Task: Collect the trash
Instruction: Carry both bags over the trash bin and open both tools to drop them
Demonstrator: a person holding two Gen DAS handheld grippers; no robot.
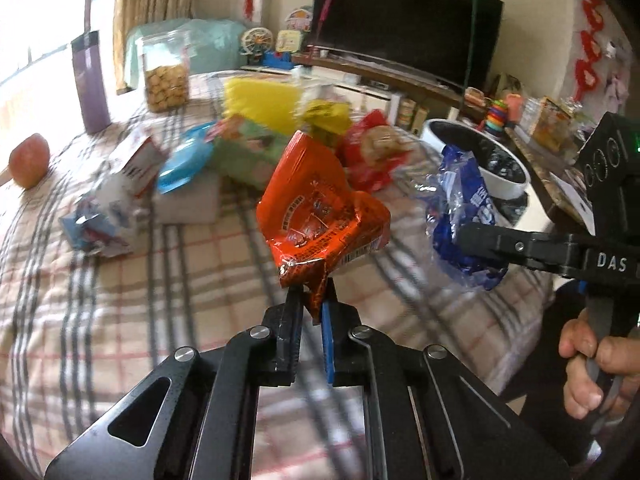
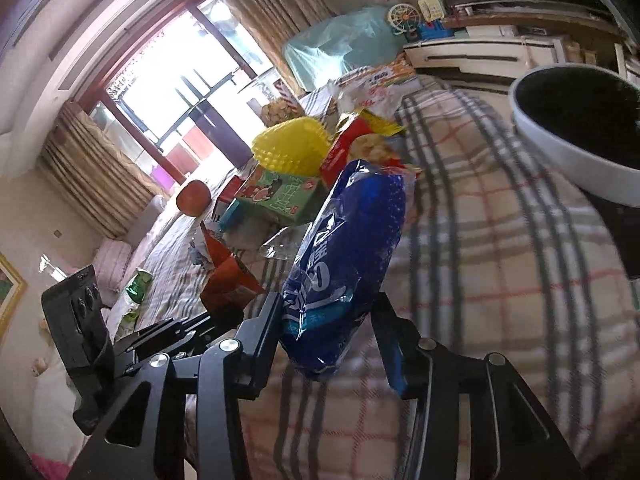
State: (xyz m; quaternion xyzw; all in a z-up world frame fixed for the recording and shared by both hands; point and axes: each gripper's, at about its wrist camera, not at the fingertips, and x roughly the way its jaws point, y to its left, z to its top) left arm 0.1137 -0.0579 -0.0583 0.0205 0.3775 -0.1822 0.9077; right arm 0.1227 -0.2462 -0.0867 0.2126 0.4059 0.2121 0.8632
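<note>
A crumpled orange snack wrapper (image 1: 320, 216) hangs above the checked tablecloth (image 1: 120, 320), and my left gripper (image 1: 312, 300) is shut on its lower tip. To its right, a blue plastic wrapper (image 1: 460, 208) sits in my right gripper (image 1: 468, 240), which a hand holds by the handle. In the right wrist view the blue wrapper (image 2: 352, 248) stands upright with my right gripper (image 2: 328, 312) shut on its lower part. The orange wrapper (image 2: 228, 280) and left gripper (image 2: 224, 316) show at the left. A white bin with a black liner (image 1: 500, 176) (image 2: 560, 152) stands just beyond the table's right edge.
More items lie at the back of the table: a yellow spiky tray (image 1: 260, 100), a green box (image 1: 248, 148), a red snack bag (image 1: 372, 152), a blue pack (image 1: 184, 164), crumpled wrappers (image 1: 96, 224), an apple (image 1: 30, 160), a cookie jar (image 1: 166, 80) and a purple bottle (image 1: 90, 80).
</note>
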